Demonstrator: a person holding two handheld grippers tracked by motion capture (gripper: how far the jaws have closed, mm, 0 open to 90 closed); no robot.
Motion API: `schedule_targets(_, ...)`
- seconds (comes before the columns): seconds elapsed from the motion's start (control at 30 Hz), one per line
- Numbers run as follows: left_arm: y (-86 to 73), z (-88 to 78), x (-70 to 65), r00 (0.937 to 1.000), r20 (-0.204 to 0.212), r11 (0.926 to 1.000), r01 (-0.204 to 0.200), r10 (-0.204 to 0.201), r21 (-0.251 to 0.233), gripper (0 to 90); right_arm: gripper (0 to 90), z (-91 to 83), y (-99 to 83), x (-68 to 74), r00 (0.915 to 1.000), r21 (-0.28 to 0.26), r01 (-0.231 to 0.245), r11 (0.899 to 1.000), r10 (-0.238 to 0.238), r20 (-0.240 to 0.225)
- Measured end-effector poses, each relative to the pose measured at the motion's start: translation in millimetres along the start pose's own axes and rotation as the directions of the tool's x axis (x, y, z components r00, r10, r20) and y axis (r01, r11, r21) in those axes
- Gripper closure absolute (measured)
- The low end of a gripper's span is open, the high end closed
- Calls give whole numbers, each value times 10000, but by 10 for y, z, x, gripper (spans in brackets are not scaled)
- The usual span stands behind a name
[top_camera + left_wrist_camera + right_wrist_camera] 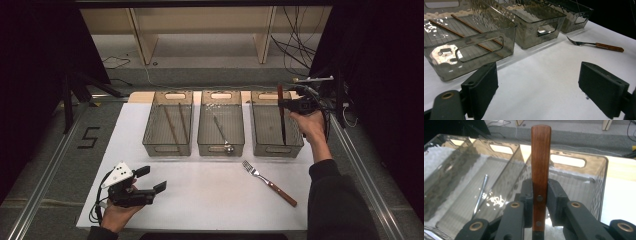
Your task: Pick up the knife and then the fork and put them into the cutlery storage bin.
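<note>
A black "5" is marked on the grey floor (55, 150) left of the table.

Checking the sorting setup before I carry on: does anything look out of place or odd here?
One thing: a fork lies loose on the white table, outside the three bins. The right gripper holds a wooden-handled utensil upright over the right bin. Nothing is spilled or damaged.

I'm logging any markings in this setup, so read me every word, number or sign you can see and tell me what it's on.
"5": a large dark numeral marked on the grey floor, left of the white table.
No other text can be read: the three clear bins, the fork and the hand-held grippers carry no legible label or brand.
</note>
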State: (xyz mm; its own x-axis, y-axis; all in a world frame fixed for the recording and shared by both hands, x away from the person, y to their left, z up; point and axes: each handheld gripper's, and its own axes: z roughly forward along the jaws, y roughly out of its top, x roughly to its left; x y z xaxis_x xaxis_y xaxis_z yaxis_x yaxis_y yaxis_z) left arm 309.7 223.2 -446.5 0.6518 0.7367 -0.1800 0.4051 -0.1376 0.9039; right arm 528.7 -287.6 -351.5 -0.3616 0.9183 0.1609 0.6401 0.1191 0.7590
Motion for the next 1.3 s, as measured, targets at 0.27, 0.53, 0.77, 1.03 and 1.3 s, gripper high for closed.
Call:
schedule_targets(0.27, -1, 4, -1, 10000, 37, 10000, -24, 24, 51, 155, 767, 67, -88, -66, 9997, 329, -66, 9994, 58, 256)
schedule_targets(0.53, -1, 5, -2, 10000, 34, 10000, -28, 28, 53, 155, 765, 151, -133, -71, 9975, 727, 197, 9972, -246, 668)
schedule_targets(0.77, -2, 1, -1, 10000, 21, 10000, 10, -10, 15, 155, 747, 205, -180, -93, 9935, 1089, 57, 9940, -180, 1125)
schedule_targets(1.03, -1, -1, -2, 10000, 17, 10000, -34, 34, 36, 155, 583, 146, -174, -63, 9937, 912, -31, 9958, -71, 1118)
schedule_targets(1.3, -1, -1, -5, 10000, 14, 10000, -35, 35, 33, 155, 382, -44, -182, 201, 9950, 1015, 991, 9899, -974, -217)
